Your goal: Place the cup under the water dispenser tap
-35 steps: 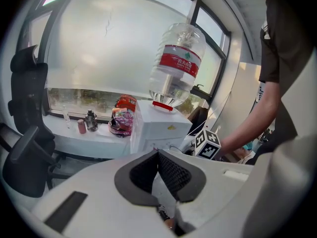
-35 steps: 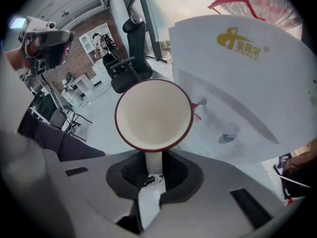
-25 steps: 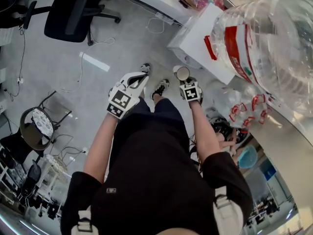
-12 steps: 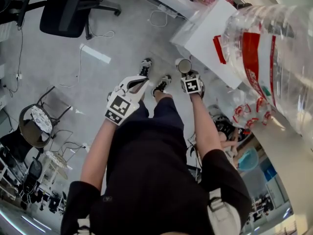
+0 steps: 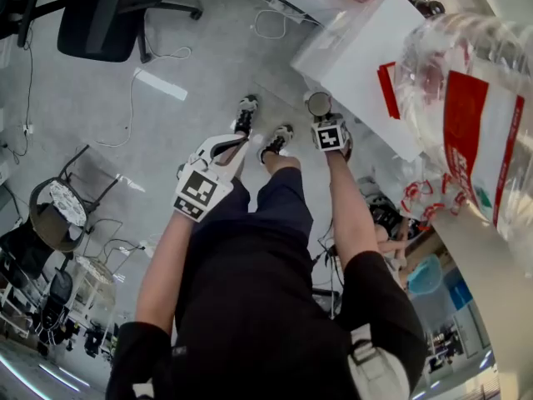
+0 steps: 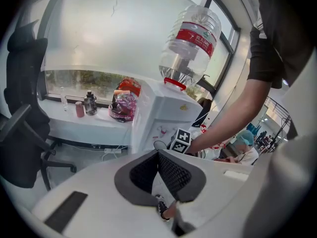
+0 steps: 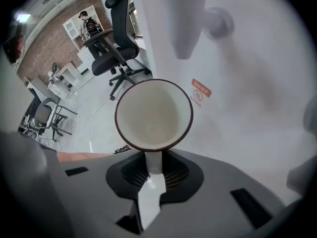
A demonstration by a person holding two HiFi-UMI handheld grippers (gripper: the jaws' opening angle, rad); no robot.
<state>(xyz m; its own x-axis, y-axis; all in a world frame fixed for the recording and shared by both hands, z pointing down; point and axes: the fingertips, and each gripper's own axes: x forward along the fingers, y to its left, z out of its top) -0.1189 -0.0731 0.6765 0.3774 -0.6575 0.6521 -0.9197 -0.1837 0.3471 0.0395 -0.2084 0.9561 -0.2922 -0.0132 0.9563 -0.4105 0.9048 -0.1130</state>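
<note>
While the person is standing beside the water dispenser [image 5: 358,52], right gripper [image 7: 154,165]: is pinching the cup [image 7: 153,115] by its handle, jaws closed on it.
Cup: is sitting just ahead of those jaws, the tap [image 7: 182,29] beyond its rim, not touching.
Left gripper [image 6: 158,155]: is holding nothing, pads meeting.

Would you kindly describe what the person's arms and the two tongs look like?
Both arms wear black short sleeves and are bare below. The left tongs and right tongs have smooth white shells, each carrying a cube of black-and-white square markers. Inside the tips sit dark grey ribbed pads. No cables show.
</note>
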